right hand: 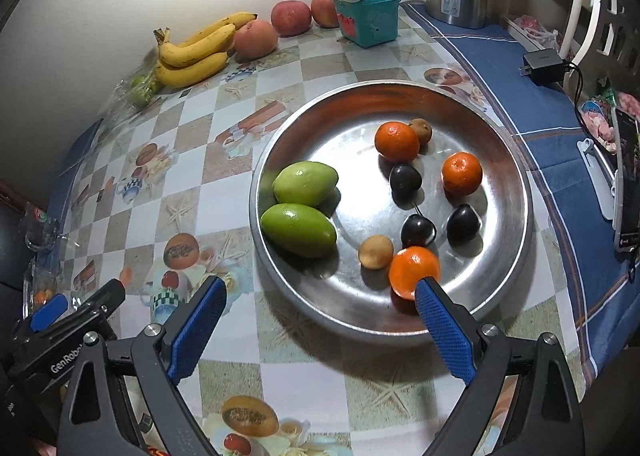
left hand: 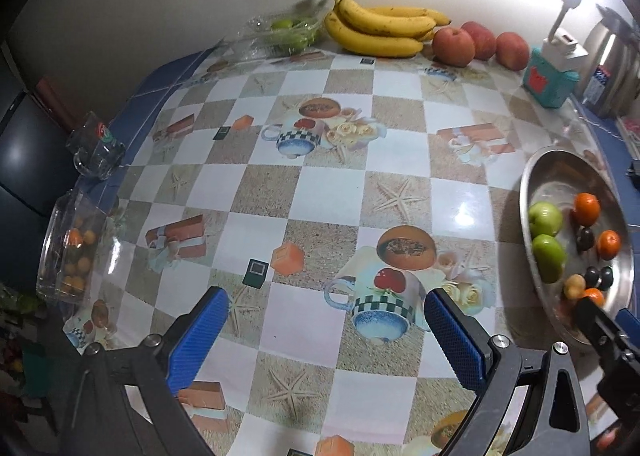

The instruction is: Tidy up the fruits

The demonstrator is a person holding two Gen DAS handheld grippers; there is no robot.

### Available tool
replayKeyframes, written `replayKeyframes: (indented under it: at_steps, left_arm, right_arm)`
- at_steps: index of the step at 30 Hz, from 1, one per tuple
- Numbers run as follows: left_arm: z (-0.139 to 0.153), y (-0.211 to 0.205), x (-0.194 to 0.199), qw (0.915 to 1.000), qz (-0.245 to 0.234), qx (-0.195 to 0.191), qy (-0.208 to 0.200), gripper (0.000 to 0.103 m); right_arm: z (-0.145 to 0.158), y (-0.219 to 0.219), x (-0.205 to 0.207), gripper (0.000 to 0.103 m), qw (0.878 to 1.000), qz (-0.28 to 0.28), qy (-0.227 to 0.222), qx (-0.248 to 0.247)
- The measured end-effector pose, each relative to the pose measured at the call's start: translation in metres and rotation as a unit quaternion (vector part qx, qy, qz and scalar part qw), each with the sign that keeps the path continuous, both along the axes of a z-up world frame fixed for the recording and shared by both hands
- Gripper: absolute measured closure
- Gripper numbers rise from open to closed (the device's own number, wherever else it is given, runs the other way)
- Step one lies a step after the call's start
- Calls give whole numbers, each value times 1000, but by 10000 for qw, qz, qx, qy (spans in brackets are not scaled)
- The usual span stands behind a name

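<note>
Stainless steel is catching the light at the centre of the right wrist view, where a wide round tray (right hand: 516, 191) is sitting on the bench (right hand: 248, 103) with mixed fruit loose in it: two green mangoes (right hand: 302, 207) together at its left side, three small oranges (right hand: 414, 270), dark plums (right hand: 406, 177) and two brown longan-like fruits (right hand: 376, 252) scattered to the right. Everything there appears gathered for sorting. The right tongs (right hand: 320, 308) are hanging released, jaws wide, over the tray's near rim, the right finger overlapping the nearest orange in the picture without gripping it; that orange looks the likely next pick. The left tongs (left hand: 326, 322) are also spread wide and carrying nothing, hovering over bare checked cloth in the lower middle of the left view. Bananas (left hand: 380, 25) and red apples (left hand: 454, 45) are lying along the wall at the top. A clear container (left hand: 66, 244) holding small oranges is sitting at the left bench edge, probably their destination. Between tray and container the cloth is lying open, though that container and a glass mug (left hand: 96, 147) are standing close to the drop-off.
</note>
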State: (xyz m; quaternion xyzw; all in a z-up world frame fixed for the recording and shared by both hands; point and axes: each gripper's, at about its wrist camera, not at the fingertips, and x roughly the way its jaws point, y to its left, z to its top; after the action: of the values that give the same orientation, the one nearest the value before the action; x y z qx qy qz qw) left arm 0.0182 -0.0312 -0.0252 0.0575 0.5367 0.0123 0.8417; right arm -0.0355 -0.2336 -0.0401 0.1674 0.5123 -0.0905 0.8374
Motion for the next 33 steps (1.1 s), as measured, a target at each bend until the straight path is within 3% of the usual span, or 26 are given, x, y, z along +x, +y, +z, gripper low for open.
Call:
replayKeyframes:
  at_steps: [8,20,33]
  left_arm:
    - [13,2,-11,9994,-218,-272,7,3]
    - [15,10,-9,9999,-94,31,-75,3]
    - [10,10,-7,10000,-53,72,19,3]
  right_arm:
    - [9,4,-9,8,9997,5,-122,-219]
    - [12,-2,-14,8,9995,-140,-179,-231]
    - [11,0,-14,8,9995,-133,-179,-232]
